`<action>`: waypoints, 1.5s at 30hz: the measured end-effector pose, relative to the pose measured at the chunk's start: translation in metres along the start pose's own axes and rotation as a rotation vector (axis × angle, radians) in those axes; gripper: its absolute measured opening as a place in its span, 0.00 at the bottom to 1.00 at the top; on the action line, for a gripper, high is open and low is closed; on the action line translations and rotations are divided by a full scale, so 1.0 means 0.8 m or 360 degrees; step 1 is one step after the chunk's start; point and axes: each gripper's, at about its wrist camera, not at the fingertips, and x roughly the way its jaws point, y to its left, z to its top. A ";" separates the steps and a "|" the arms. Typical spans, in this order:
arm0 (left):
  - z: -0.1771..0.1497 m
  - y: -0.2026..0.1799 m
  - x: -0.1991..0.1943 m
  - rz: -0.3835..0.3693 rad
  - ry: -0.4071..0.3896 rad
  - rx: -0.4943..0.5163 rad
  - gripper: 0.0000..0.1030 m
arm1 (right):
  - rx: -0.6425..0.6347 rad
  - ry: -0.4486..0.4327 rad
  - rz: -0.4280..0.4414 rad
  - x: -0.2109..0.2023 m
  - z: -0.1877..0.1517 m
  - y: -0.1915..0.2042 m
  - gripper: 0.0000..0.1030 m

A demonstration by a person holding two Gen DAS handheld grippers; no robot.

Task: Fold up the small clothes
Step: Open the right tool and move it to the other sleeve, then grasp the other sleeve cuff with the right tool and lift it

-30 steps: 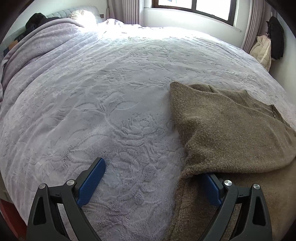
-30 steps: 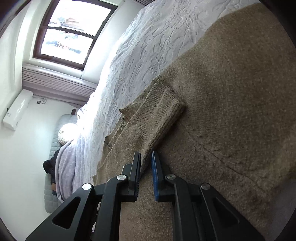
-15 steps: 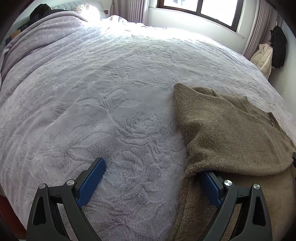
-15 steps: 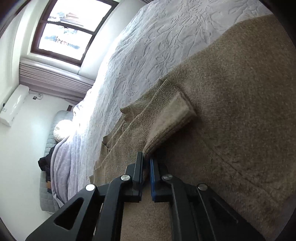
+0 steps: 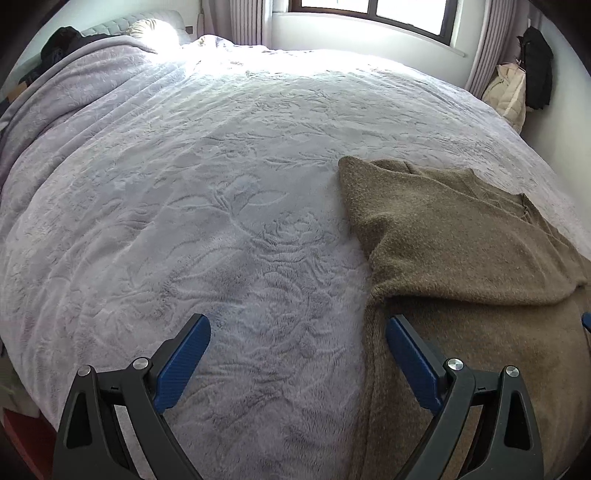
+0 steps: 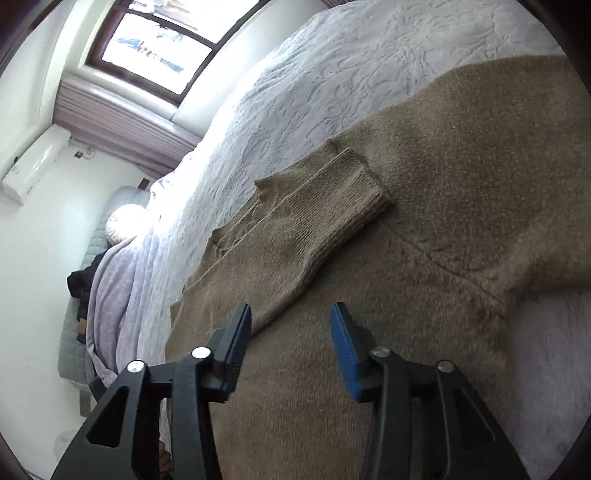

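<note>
A brown knit sweater [image 5: 454, 258] lies on the pale quilted bed, at the right of the left wrist view, with one part folded over the body. My left gripper [image 5: 297, 338] is open and empty, low over the quilt, its right finger at the sweater's left edge. In the right wrist view the sweater [image 6: 424, 258] fills the middle, and a sleeve with a ribbed cuff [image 6: 347, 206] lies folded across it. My right gripper [image 6: 290, 332] is open and empty just above the sweater, near the sleeve's lower end.
The pale embossed quilt [image 5: 207, 192] covers the whole bed. A window [image 5: 373, 11] and curtains are at the far side. A cream bag and a dark garment [image 5: 535, 70] hang at the far right wall. Pillows and dark clothes [image 5: 66, 40] sit at the far left.
My right gripper has opened and let go of the sleeve, which now lies flat across the sweater. My left gripper has drawn back a little from the sweater's edge.
</note>
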 end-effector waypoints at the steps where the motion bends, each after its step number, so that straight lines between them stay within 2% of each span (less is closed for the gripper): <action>1: -0.001 -0.002 -0.005 -0.0005 -0.0002 0.0023 0.94 | -0.0024 0.0008 -0.0004 -0.007 -0.007 0.001 0.52; 6: -0.005 -0.030 -0.041 -0.0089 -0.0031 0.0157 0.94 | -0.0079 0.0019 -0.0013 -0.042 -0.039 -0.005 0.52; 12: -0.016 -0.119 -0.072 -0.0221 -0.0052 0.0397 0.94 | 0.0031 -0.0088 -0.0044 -0.088 -0.038 -0.045 0.52; 16: -0.027 -0.192 -0.076 -0.0292 -0.0029 0.0544 0.94 | 0.0129 -0.0242 -0.0123 -0.139 -0.023 -0.084 0.52; 20: -0.038 -0.267 -0.075 -0.0366 0.0012 0.0650 0.94 | 0.0367 -0.0480 -0.0218 -0.206 -0.007 -0.142 0.52; 24: -0.045 -0.330 -0.076 -0.0426 0.0012 0.0736 0.94 | 0.0614 -0.0660 -0.0222 -0.259 0.000 -0.201 0.52; 27: -0.048 -0.370 -0.074 -0.0446 0.0020 0.0775 0.94 | 0.0689 -0.0729 -0.0230 -0.277 0.005 -0.223 0.52; 33: -0.044 -0.437 -0.063 -0.0440 0.0008 0.0777 0.94 | 0.0810 -0.0833 -0.0144 -0.279 0.022 -0.256 0.52; 37: -0.033 -0.478 -0.056 -0.0406 -0.0074 0.0799 0.94 | 0.0833 -0.0944 -0.0021 -0.275 0.040 -0.263 0.52; 41: -0.033 -0.514 -0.039 -0.0347 -0.0120 0.0854 0.94 | 0.0932 -0.0988 0.0142 -0.270 0.057 -0.277 0.53; 43: -0.038 -0.530 -0.022 -0.0317 -0.0083 0.0892 0.94 | 0.0982 -0.0992 0.0227 -0.266 0.063 -0.283 0.44; 45: -0.047 -0.542 -0.006 -0.0310 -0.0019 0.0942 0.94 | 0.0935 -0.0972 0.0269 -0.262 0.066 -0.274 0.19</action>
